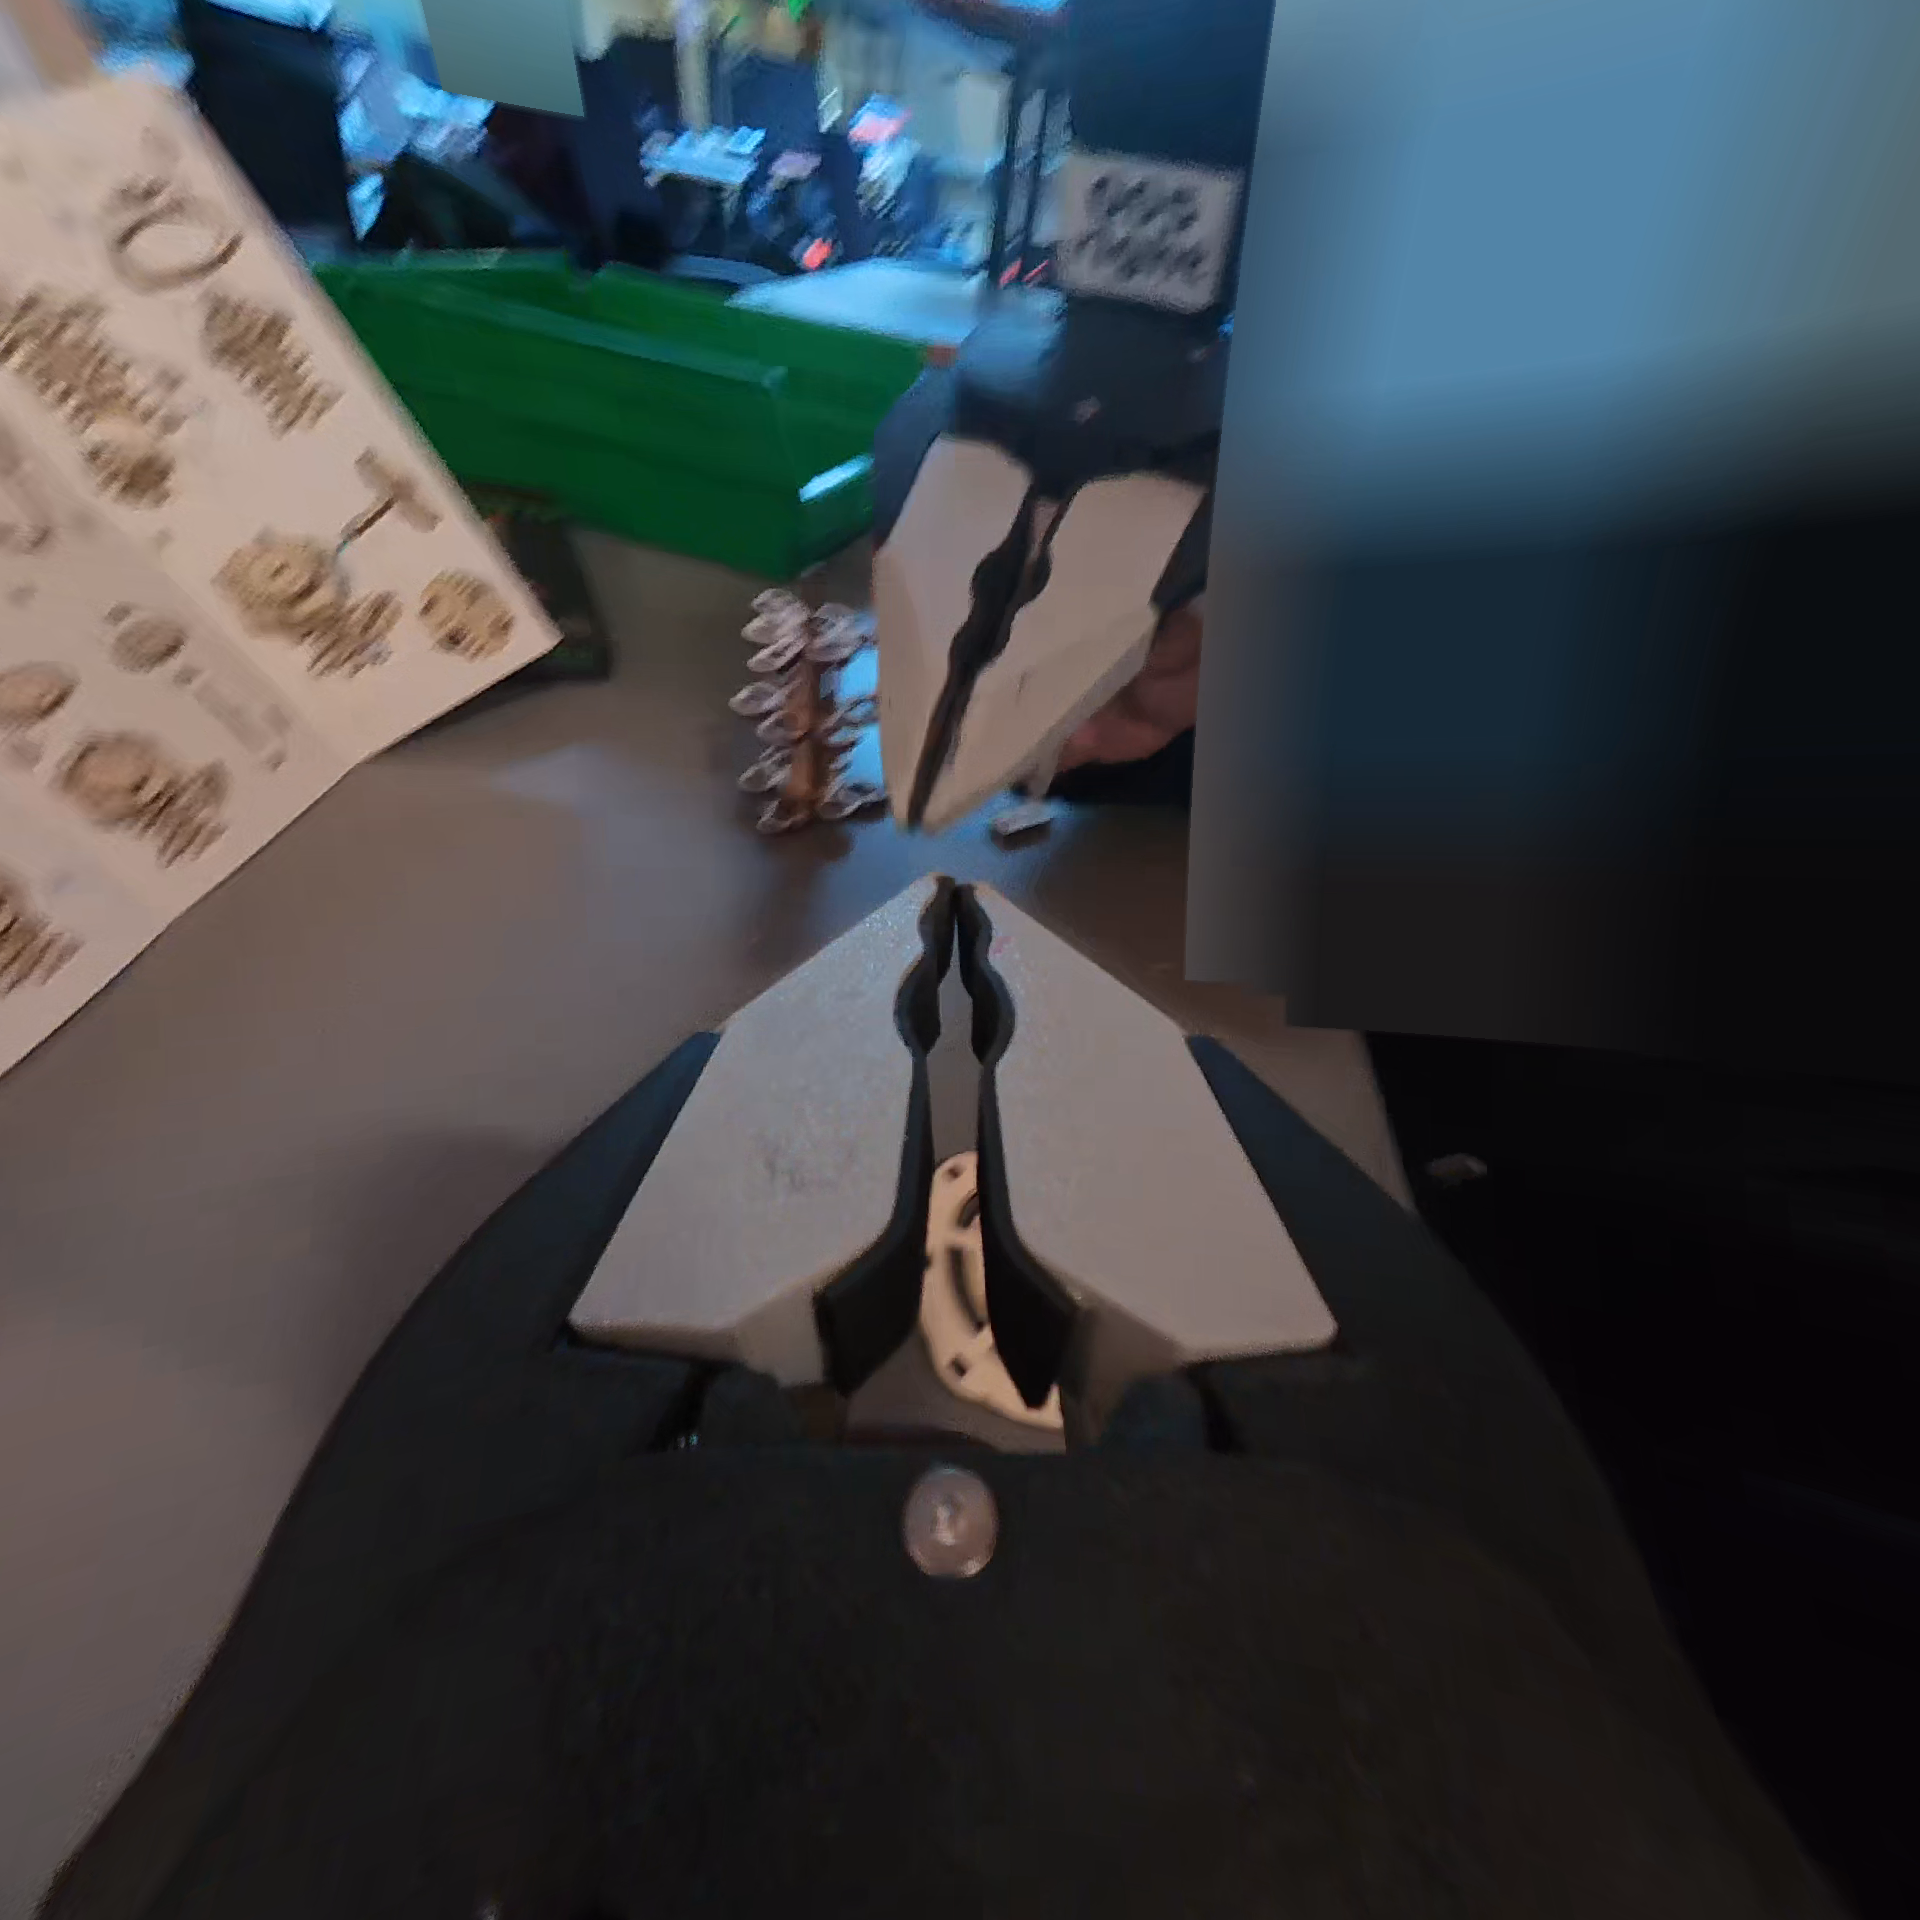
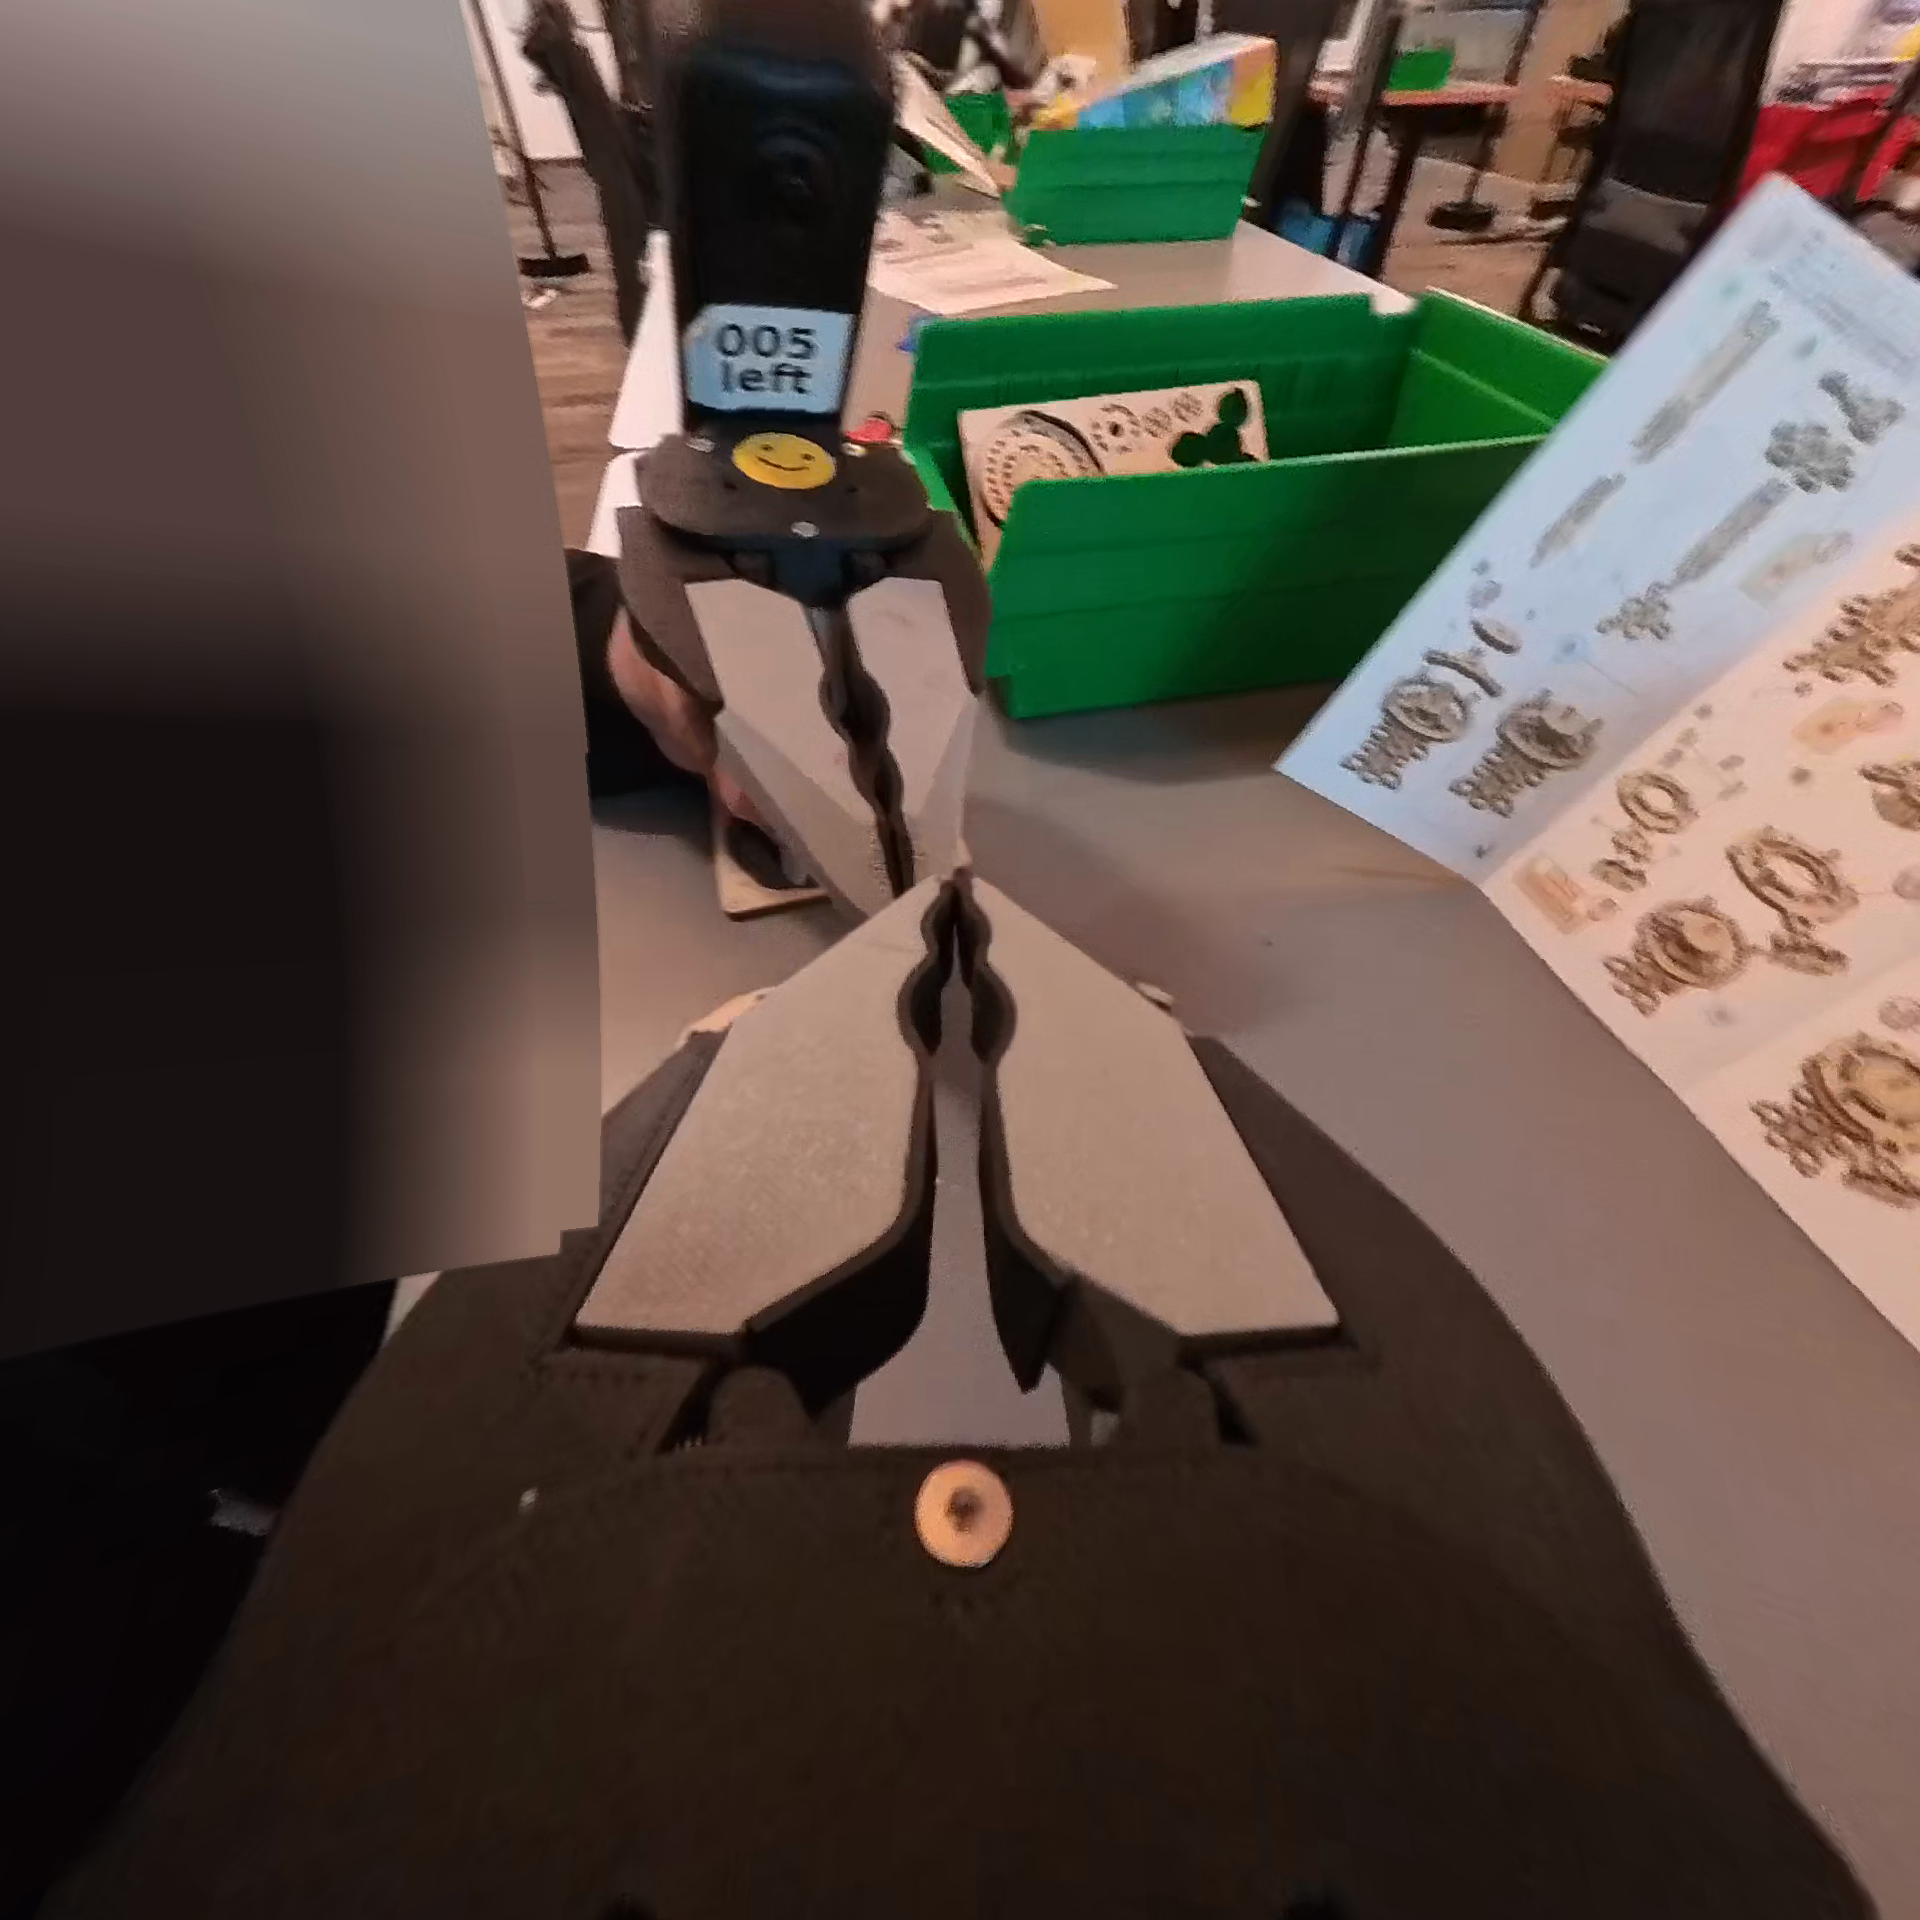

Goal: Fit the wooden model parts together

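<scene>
My left gripper (image 1: 956, 896) is shut, with nothing showing between its tips. Through the gap behind the tips I see a pale round wooden part with holes (image 1: 961, 1283) below it. My right gripper (image 2: 956, 891) is also shut, and nothing shows in it. The two grippers point at each other, tips nearly touching: the right one shows in the left wrist view (image 1: 916, 819), the left one in the right wrist view (image 2: 914, 868). A small wooden model of stacked toothed discs (image 1: 798, 717) stands on the grey table (image 1: 416, 987) just left of the right gripper. A flat wooden piece (image 2: 764, 883) lies under the left gripper.
A green bin (image 2: 1195, 582) at the back holds a wooden cut-out sheet (image 2: 1112, 436); it also shows in the left wrist view (image 1: 623, 405). A printed instruction sheet (image 2: 1662, 779) is propped beside the work area, blurred in the left wrist view (image 1: 208, 540). A hand (image 2: 665, 707) holds the left gripper.
</scene>
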Demonstrator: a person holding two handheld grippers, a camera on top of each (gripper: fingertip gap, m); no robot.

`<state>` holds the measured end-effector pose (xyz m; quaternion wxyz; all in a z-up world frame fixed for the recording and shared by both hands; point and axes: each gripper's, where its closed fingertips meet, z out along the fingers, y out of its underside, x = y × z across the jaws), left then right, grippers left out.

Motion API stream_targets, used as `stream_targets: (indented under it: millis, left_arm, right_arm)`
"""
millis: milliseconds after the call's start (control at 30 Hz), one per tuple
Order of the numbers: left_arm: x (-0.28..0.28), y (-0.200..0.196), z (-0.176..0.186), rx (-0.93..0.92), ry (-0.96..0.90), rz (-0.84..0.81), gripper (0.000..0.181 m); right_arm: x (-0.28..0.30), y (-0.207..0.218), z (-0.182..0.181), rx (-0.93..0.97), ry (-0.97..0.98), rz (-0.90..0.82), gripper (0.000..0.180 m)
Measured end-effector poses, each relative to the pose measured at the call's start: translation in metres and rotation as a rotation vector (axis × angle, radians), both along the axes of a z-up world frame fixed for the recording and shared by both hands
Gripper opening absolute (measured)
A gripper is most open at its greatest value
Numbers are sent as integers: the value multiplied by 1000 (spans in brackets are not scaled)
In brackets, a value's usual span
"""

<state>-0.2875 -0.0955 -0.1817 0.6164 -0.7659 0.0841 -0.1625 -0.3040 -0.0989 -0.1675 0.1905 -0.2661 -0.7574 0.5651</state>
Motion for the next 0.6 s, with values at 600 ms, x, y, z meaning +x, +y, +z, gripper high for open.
stream_targets:
  millis: [600]
  left_arm:
    - [-2, -2, -32, -189, 41, 2, 0]
  right_arm:
    - [90, 12, -99, 427, -270, 30, 14]
